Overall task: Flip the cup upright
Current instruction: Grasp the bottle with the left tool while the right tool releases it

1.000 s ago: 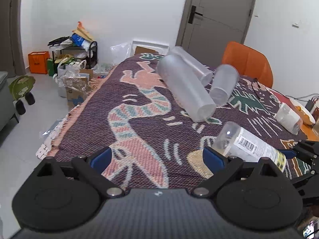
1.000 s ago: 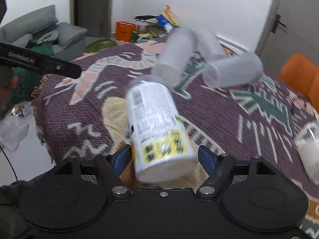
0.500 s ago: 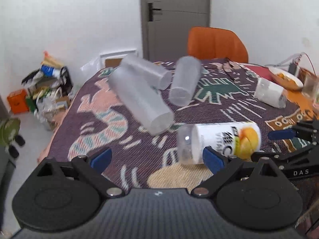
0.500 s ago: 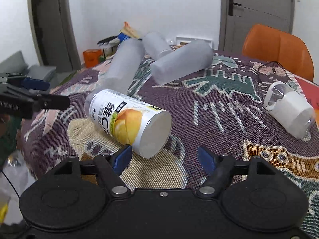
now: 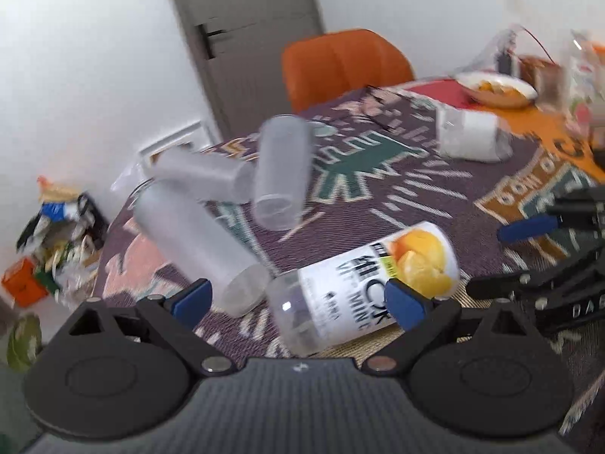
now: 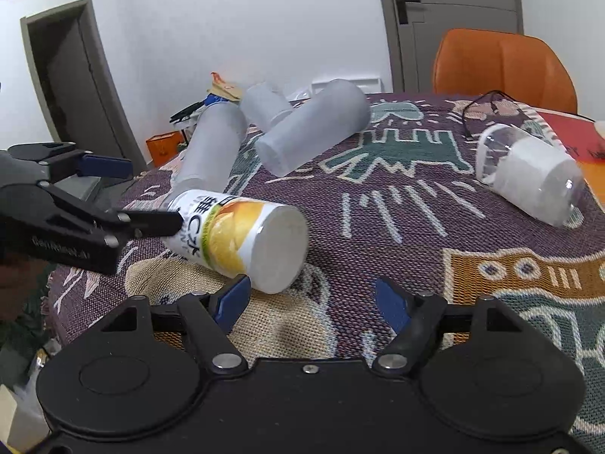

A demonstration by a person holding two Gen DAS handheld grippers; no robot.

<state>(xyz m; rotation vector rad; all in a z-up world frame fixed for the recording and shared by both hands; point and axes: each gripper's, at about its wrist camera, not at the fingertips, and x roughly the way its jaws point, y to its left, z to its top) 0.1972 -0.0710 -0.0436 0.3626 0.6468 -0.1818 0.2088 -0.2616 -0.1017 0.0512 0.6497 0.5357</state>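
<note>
A white cup with an orange-fruit label [image 5: 363,287] [image 6: 242,238] lies on its side on the patterned cloth. My left gripper [image 5: 298,300] is open, its jaws either side of the cup's clear end, not closed on it; it also shows at the left of the right wrist view [image 6: 151,223]. My right gripper [image 6: 312,302] is open and empty, just in front of the cup's white base. It shows at the right of the left wrist view [image 5: 529,227].
Three frosted cups [image 6: 310,132] [image 6: 211,147] [image 6: 264,104] lie on their sides behind the labelled cup. A clear cup with a white liner [image 6: 529,174] lies at the right. An orange chair [image 6: 503,68] stands behind the table. A bowl of food [image 5: 495,89] sits far right.
My left gripper has swung right and closed in, so the labelled cup's clear end now lies between its jaws. My right gripper has drawn back off the cup and turned right.
</note>
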